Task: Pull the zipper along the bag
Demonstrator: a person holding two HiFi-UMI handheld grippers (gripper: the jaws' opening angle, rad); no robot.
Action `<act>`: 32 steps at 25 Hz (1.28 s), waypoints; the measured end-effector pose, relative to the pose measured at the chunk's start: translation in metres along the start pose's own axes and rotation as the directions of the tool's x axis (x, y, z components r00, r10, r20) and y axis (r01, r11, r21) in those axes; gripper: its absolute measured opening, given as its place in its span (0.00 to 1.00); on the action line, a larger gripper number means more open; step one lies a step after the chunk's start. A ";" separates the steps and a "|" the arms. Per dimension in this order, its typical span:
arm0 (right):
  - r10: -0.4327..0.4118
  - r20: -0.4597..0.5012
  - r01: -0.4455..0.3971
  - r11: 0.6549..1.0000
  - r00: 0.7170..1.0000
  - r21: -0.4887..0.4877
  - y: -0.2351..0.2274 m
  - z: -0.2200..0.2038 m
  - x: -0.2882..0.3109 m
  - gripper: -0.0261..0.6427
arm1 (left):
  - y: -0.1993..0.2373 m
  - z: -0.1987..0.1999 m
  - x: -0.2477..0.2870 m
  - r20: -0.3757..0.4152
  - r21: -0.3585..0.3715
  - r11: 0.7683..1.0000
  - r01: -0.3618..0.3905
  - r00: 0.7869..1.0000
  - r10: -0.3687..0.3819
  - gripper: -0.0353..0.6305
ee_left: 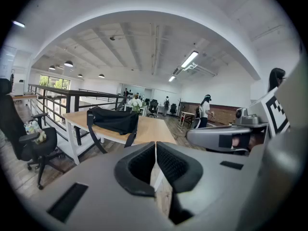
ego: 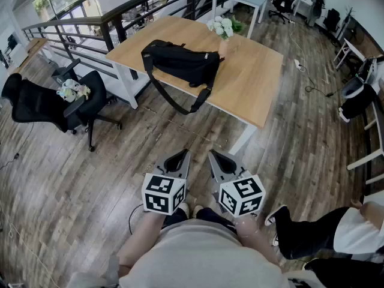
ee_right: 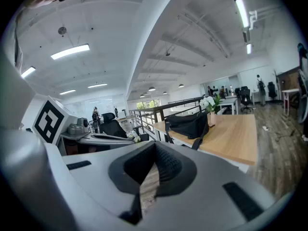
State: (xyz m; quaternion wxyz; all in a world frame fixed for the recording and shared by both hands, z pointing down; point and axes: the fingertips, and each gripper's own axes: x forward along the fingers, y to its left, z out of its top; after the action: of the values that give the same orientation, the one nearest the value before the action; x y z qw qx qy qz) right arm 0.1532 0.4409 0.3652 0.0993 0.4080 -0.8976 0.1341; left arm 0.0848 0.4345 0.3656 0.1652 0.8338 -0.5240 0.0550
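Observation:
A black bag [ego: 180, 62] lies on the wooden table [ego: 252, 83], its strap [ego: 174, 104] hanging over the near edge; its zipper is too small to make out. The same black bag [ee_left: 113, 120] shows in the left gripper view and the black bag [ee_right: 188, 124] in the right gripper view, far ahead. My left gripper [ego: 180, 158] and right gripper [ego: 217, 159] are side by side near my body, well short of the table. Both are shut with nothing between the pads: left gripper [ee_left: 156, 143], right gripper [ee_right: 155, 144].
A vase of white flowers [ego: 222, 27] stands at the table's far edge beside the bag. A black office chair [ego: 57, 104] is at the left by a railing [ego: 90, 23]. A person's legs [ego: 312, 230] are at my right. More desks and chairs stand farther back.

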 end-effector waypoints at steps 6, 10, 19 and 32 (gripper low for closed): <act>-0.006 -0.007 0.006 1.000 1.000 0.010 -0.005 -0.001 0.003 0.05 | 0.001 0.004 0.003 -0.003 0.001 1.000 -0.001 1.000 0.001 0.09; -0.002 -0.011 0.002 1.000 1.000 0.007 -0.006 -0.002 0.005 0.05 | 0.003 0.000 0.005 -0.010 -0.002 1.000 0.002 1.000 -0.002 0.09; 0.021 -0.020 -0.021 1.000 1.000 0.006 0.001 -0.007 0.007 0.05 | 0.001 -0.004 0.003 -0.016 -0.010 1.000 0.006 1.000 -0.006 0.09; 0.021 -0.013 -0.021 1.000 1.000 0.023 -0.011 -0.006 -0.002 0.17 | -0.002 -0.001 0.006 0.011 -0.016 1.000 -0.023 1.000 0.023 0.09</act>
State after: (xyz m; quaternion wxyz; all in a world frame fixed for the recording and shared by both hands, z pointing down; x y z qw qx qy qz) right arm 0.1635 0.4371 0.3721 0.0991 0.3989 -0.8995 0.1482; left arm 0.0898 0.4305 0.3680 0.1682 0.8266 -0.5349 0.0478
